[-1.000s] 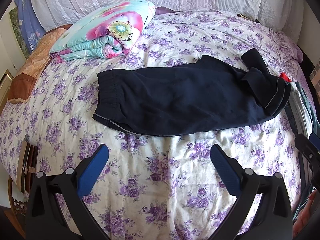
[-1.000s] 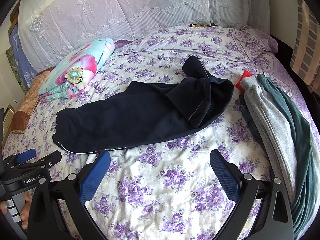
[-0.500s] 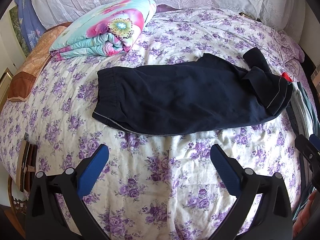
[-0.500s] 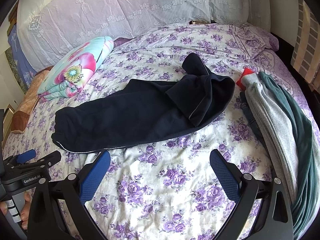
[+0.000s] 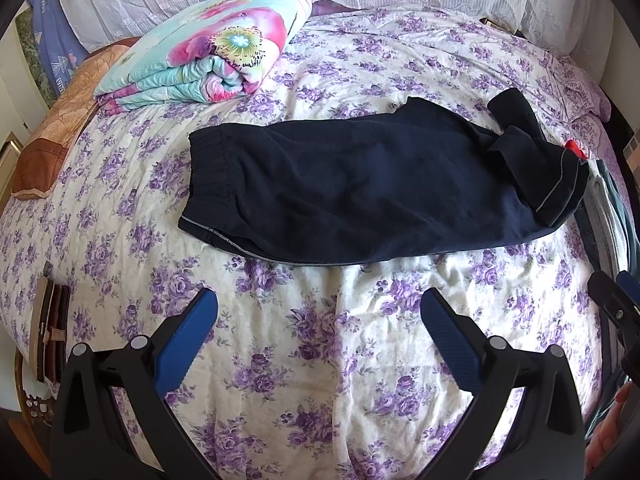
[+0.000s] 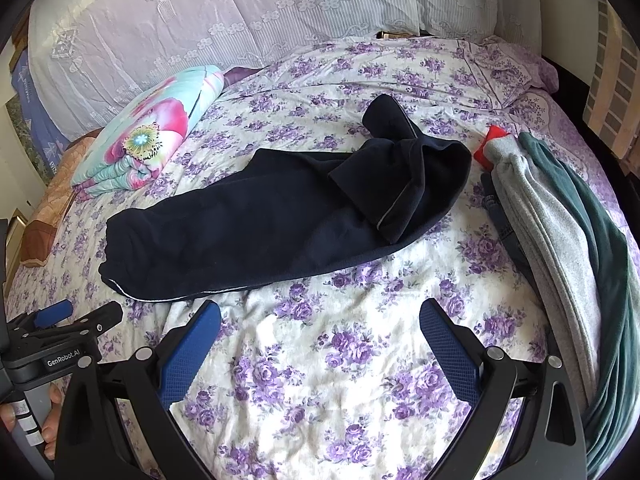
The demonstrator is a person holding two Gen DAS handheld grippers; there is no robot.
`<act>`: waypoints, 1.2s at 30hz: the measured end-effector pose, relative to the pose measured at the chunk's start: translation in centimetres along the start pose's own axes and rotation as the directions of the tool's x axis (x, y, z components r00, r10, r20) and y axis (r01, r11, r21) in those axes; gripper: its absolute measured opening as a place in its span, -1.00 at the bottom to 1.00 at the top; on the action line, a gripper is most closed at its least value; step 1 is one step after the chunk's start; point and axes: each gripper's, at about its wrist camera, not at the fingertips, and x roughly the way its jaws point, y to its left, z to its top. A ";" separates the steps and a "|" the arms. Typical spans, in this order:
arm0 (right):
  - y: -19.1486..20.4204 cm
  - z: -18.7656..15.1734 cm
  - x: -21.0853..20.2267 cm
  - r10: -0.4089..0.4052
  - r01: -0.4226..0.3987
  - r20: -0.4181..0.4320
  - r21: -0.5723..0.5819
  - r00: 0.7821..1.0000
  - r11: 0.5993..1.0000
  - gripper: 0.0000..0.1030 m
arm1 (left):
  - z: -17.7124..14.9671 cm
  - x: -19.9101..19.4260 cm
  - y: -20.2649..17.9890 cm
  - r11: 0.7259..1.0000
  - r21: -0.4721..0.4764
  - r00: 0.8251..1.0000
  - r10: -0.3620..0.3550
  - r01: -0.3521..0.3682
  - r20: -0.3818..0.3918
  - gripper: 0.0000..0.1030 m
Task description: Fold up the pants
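Observation:
Dark navy pants [image 5: 352, 192] lie across the floral bed, waistband to the left, legs bunched and folded back at the right end [image 5: 540, 168]. In the right wrist view the same pants [image 6: 260, 220] stretch from lower left to the crumpled leg ends [image 6: 408, 168]. My left gripper [image 5: 319, 320] is open, hovering over bare bedsheet just short of the pants' near edge. My right gripper [image 6: 320, 326] is open too, also short of the near edge. Nothing sits between either pair of fingers. The left gripper's body [image 6: 60, 336] shows at the right view's left edge.
A folded flowery quilt [image 5: 208, 60] lies at the back left. A pile of grey and green clothes [image 6: 568, 248] with a red item [image 6: 494, 140] lies along the right side. Lace-covered pillows [image 6: 240, 16] line the headboard. A hand [image 6: 24, 420] holds the left gripper's handle.
Both views have slid slightly forward and down toward the pants; the pants sit a little lower in frame. The garment itself has not moved. Both grippers stay open.

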 end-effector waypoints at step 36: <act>-4.2 1.5 5.1 -0.014 0.030 -0.130 0.123 0.991 0.992 0.93 | 5.1 17.1 10.9 0.637 -0.736 0.919 -0.391 0.230 -0.051 0.92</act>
